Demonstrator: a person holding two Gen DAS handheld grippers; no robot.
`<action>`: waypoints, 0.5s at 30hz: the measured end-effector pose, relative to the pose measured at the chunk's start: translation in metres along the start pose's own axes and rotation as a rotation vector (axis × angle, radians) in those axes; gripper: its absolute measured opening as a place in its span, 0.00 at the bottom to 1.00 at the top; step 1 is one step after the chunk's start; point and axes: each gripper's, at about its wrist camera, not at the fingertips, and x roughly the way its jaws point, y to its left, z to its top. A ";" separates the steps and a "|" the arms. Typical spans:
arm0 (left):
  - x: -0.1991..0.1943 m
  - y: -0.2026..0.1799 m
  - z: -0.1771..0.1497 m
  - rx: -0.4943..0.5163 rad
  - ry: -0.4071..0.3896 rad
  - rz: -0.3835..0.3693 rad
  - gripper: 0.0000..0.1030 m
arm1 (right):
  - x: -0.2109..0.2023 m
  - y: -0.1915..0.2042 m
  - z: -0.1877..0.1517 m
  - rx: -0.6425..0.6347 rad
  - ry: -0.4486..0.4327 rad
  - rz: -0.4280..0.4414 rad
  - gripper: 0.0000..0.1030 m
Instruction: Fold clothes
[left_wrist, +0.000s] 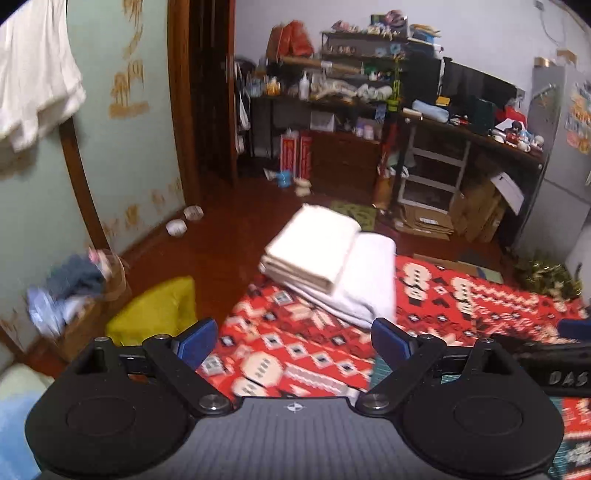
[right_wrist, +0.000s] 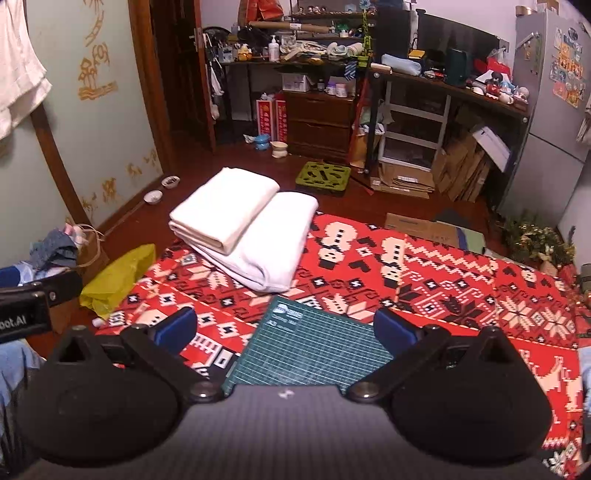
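Two folded white cloths are stacked at the far left corner of a red patterned cloth (right_wrist: 443, 280): a cream one (right_wrist: 225, 206) lies on top of a larger white one (right_wrist: 273, 240). The same stack shows in the left wrist view, cream (left_wrist: 314, 247) over white (left_wrist: 369, 280), blurred by motion. My left gripper (left_wrist: 293, 341) is open and empty, held above the red cloth (left_wrist: 295, 350) short of the stack. My right gripper (right_wrist: 286, 326) is also open and empty, hovering over a green cutting mat (right_wrist: 310, 350). More unfolded clothes sit in a paper bag (right_wrist: 55, 247) at the left.
A yellow plastic bag (right_wrist: 118, 273) lies beside the red cloth's left edge. White garments (left_wrist: 33, 74) hang on the left wall. Cluttered shelves and a desk (right_wrist: 424, 85) fill the back; cardboard (right_wrist: 417, 225) and a green mat (right_wrist: 325, 177) lie on the floor beyond.
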 end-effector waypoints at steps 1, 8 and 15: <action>0.001 0.000 0.002 0.011 0.016 -0.011 0.88 | -0.001 0.001 0.000 0.000 0.005 0.001 1.00; 0.001 -0.010 -0.002 0.063 0.052 0.033 0.93 | 0.001 0.002 -0.003 0.016 0.035 0.012 1.00; 0.001 -0.016 -0.006 0.083 0.084 0.071 0.93 | 0.002 0.004 -0.007 0.019 0.033 0.011 1.00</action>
